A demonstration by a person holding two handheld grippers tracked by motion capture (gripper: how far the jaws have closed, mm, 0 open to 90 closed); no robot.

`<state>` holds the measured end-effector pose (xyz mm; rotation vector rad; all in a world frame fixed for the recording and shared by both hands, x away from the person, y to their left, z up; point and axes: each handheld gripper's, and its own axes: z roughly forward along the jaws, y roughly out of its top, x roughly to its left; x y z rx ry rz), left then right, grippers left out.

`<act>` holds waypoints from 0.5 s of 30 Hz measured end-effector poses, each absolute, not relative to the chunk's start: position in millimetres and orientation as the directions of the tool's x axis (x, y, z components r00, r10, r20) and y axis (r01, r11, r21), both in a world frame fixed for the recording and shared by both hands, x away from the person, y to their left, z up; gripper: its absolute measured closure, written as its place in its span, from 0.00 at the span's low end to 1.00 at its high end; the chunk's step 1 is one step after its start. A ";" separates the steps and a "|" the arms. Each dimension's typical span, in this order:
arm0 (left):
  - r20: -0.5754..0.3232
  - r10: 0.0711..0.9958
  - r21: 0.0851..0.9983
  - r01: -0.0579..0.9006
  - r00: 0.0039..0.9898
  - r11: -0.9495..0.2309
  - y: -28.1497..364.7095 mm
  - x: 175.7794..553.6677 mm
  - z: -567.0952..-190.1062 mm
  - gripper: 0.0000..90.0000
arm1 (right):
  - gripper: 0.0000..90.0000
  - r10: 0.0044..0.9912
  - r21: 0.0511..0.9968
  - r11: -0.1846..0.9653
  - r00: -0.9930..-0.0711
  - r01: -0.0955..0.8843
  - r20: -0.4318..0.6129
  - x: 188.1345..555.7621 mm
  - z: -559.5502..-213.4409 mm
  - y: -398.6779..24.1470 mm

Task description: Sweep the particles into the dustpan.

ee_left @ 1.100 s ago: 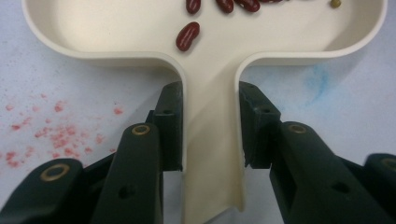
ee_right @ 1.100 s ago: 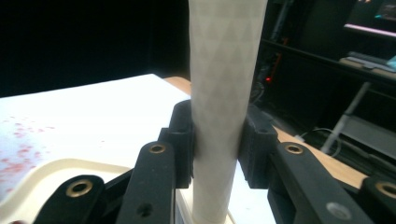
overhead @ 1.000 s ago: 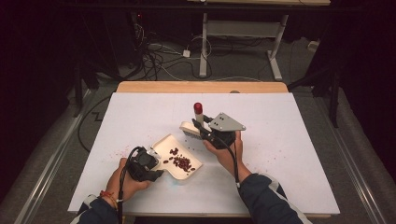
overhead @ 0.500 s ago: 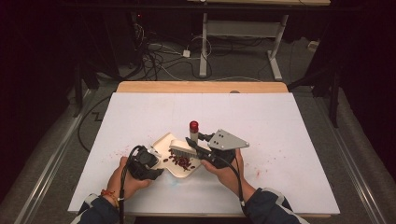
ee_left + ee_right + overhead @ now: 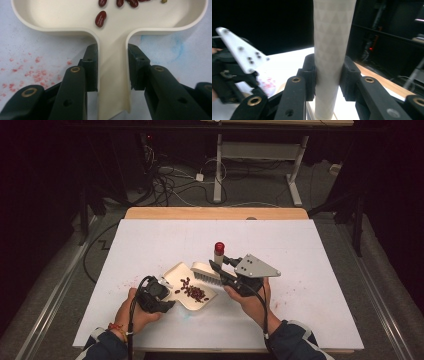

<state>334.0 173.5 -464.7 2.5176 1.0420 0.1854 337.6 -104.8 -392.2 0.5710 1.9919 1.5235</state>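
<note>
A cream dustpan (image 5: 176, 271) lies on the white table, with several red beans (image 5: 193, 293) in it. My left gripper (image 5: 168, 298) is shut on the pan's handle (image 5: 113, 75), a jaw pressed to each side; in the left gripper view a lone bean (image 5: 100, 18) lies near the handle's root. My right gripper (image 5: 216, 266) is shut on a cream brush, its patterned handle (image 5: 329, 57) upright between the pads. The brush's bristle head (image 5: 204, 271) stands at the pan's far right rim, and the red cap (image 5: 219, 246) tops the handle.
Pink speckles (image 5: 133, 282) stain the table left of the pan, and they also show as stains (image 5: 32, 72) by my left jaw. A wooden strip (image 5: 215, 213) runs along the table's far edge. Desk legs and cables stand on the floor beyond.
My right gripper has carried the brush nearer to me, from beyond the pan to its far right rim. The left gripper and the pan have stayed put.
</note>
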 end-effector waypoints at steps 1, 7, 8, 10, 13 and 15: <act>-0.032 0.702 0.418 0.647 0.712 -0.637 173.3 334.0 -464.5 0.71 | 0.78 0.646 0.962 0.274 -0.740 -0.003 -0.187 338.9 -393.3 -104.4; -0.034 0.712 0.424 0.656 0.701 -0.625 169.7 334.9 -465.4 0.71 | 0.78 0.669 0.961 0.275 -0.723 0.025 -0.173 356.0 -406.7 -97.3; -0.035 0.714 0.427 0.656 0.699 -0.622 167.9 335.8 -465.1 0.71 | 0.78 0.671 0.960 0.278 -0.721 0.031 -0.171 358.2 -410.2 -95.0; -0.030 0.717 0.437 0.654 0.697 -0.617 164.5 337.1 -463.8 0.71 | 0.78 0.679 0.963 0.267 -0.716 0.032 -0.164 361.5 -413.0 -91.3; -0.035 0.724 0.443 0.660 0.689 -0.607 160.4 338.5 -465.1 0.71 | 0.78 0.685 0.963 0.268 -0.707 0.018 -0.178 362.9 -413.4 -85.6; -0.031 0.726 0.441 0.661 0.687 -0.607 158.4 338.8 -466.0 0.71 | 0.78 0.683 0.964 0.266 -0.709 0.018 -0.175 362.9 -413.9 -82.0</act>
